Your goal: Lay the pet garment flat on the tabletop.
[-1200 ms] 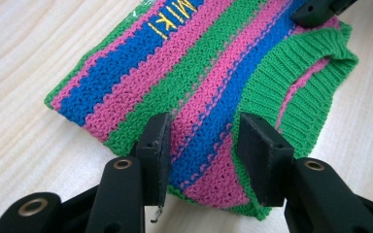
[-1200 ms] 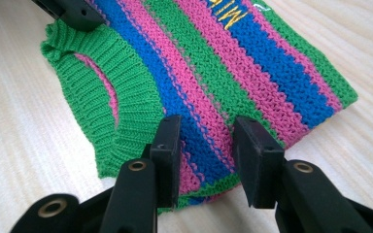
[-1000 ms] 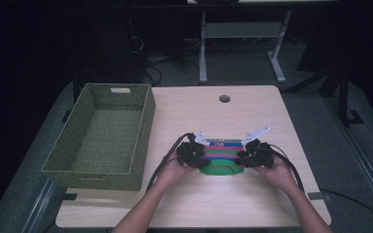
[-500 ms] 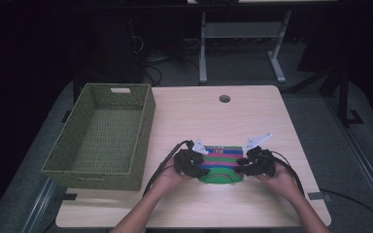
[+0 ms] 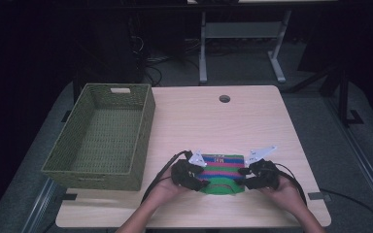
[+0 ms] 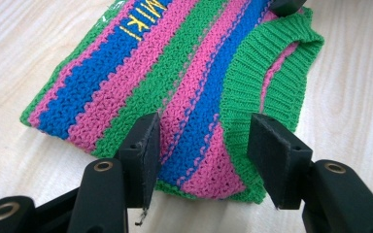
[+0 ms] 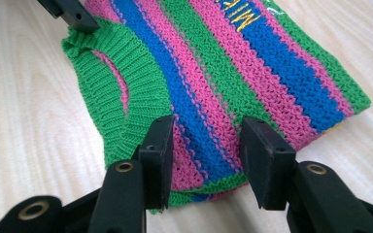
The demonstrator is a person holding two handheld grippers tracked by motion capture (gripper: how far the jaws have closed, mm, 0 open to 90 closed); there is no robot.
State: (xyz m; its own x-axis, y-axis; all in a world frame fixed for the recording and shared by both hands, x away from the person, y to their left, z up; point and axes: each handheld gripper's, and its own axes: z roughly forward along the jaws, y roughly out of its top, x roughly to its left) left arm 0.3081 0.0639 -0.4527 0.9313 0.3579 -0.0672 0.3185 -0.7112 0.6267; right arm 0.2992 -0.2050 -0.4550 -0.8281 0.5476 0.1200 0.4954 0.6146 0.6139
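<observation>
striped knit (image 5: 223,171) lies flat on our bench (image 5: 252,116) (basket (image 5: 102,136) well left); our left gripper (image 6: 201,145) and right gripper (image 7: 206,145) straddle its opposite edges, fingers spread.

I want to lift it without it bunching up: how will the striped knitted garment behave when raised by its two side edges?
The striped knitted garment looks soft and loosely knit, so it would probably sag in the middle between the left tongs and right tongs. Its ribbed green collar already curls, so it likely flops. The textured yarn should resist slipping.
</observation>
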